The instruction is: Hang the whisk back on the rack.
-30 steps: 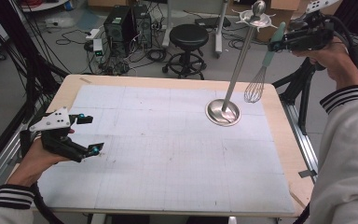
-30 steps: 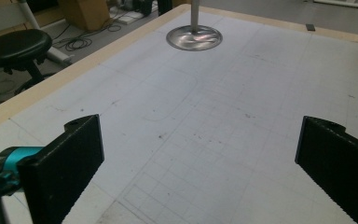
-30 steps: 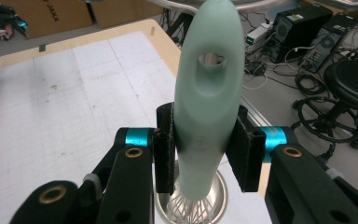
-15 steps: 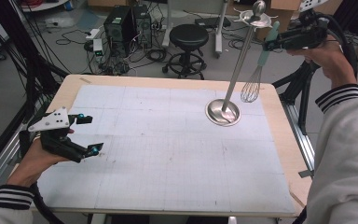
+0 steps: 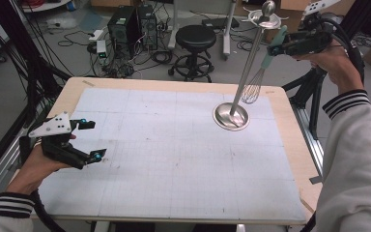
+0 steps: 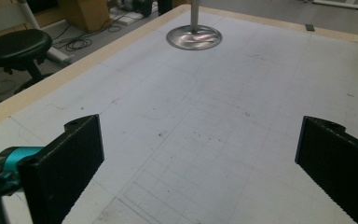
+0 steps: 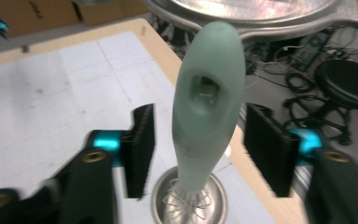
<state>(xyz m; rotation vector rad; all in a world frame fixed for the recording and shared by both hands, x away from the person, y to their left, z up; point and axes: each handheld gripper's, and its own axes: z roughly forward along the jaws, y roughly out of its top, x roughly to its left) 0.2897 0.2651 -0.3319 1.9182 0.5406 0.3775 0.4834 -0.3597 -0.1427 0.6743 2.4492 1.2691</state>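
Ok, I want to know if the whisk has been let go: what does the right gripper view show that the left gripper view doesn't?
Right gripper view: the whisk's pale green handle stands between the jaws of the right gripper, which have just been opening, with a gap on each side, and the stand's top plate above. Left gripper view: the left gripper with jaws wide open over the table, nothing between them. Both: the stand's round base, the gridded mat and the black stool.
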